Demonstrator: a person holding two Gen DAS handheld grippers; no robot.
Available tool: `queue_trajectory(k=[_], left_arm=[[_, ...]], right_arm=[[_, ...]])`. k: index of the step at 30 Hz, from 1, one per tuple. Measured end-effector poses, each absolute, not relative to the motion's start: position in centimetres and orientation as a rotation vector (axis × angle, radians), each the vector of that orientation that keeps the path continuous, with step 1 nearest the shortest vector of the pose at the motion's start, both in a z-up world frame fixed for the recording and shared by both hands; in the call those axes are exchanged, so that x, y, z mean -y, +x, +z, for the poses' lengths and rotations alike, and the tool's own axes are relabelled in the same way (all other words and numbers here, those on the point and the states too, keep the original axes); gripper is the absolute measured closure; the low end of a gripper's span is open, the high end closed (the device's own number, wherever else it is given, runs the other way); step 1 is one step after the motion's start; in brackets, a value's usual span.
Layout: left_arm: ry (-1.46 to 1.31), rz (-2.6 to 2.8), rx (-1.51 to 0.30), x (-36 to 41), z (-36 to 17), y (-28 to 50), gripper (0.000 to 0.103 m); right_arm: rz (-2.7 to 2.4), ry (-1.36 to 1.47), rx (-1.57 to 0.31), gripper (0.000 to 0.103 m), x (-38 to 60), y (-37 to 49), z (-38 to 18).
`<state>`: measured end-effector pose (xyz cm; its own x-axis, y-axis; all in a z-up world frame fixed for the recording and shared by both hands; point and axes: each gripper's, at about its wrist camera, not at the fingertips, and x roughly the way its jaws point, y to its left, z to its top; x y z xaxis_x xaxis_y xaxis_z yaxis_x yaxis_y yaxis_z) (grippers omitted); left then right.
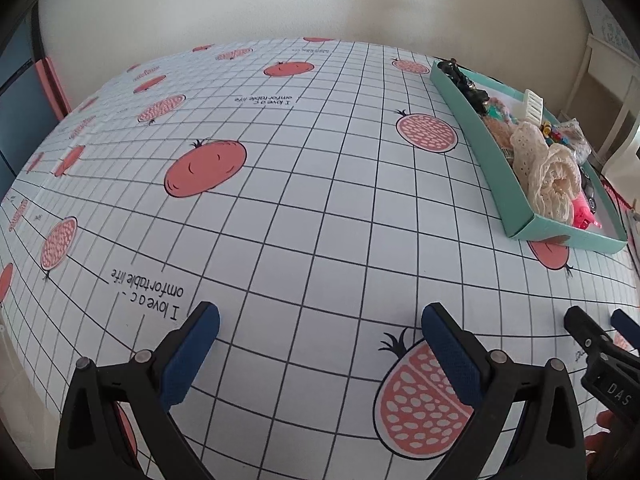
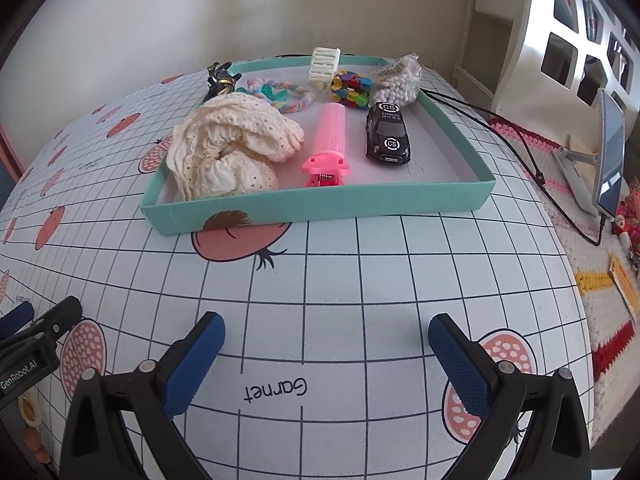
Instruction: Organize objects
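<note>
A teal tray [image 2: 320, 204] sits on the gridded tablecloth. It holds a cream lace cloth [image 2: 232, 148], a pink hair roller [image 2: 330, 140], a black toy car [image 2: 387, 134], a white hair claw [image 2: 323, 66], colourful clips [image 2: 350, 88], a bag of white beads [image 2: 398, 80], a pastel braided band [image 2: 276, 94] and a dark object [image 2: 220, 78] at the far left corner. My right gripper [image 2: 326, 356] is open and empty, in front of the tray. My left gripper [image 1: 320, 348] is open and empty over bare cloth; the tray [image 1: 480, 136] lies to its far right.
The tablecloth [image 1: 300, 200] has pomegranate prints. Right of the table a phone on a stand [image 2: 608, 160] has a black cable [image 2: 520, 148] running past the tray, over a knitted mat [image 2: 600, 280]. A white shelf [image 2: 560, 20] stands behind. A wall is beyond the table.
</note>
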<state>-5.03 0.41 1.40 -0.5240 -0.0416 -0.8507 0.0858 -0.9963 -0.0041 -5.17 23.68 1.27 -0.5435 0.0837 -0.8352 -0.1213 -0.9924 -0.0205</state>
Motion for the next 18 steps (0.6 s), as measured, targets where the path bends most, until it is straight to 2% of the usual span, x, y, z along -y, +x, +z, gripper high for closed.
queue_trajectory(k=[18], left_arm=[[1.473,-2.699,-0.066,-0.39,1.34,-4.79,0.000]], right_arm=[[2.668,-1.418,-0.058,0.000,-23.63,-4.98,1.17]])
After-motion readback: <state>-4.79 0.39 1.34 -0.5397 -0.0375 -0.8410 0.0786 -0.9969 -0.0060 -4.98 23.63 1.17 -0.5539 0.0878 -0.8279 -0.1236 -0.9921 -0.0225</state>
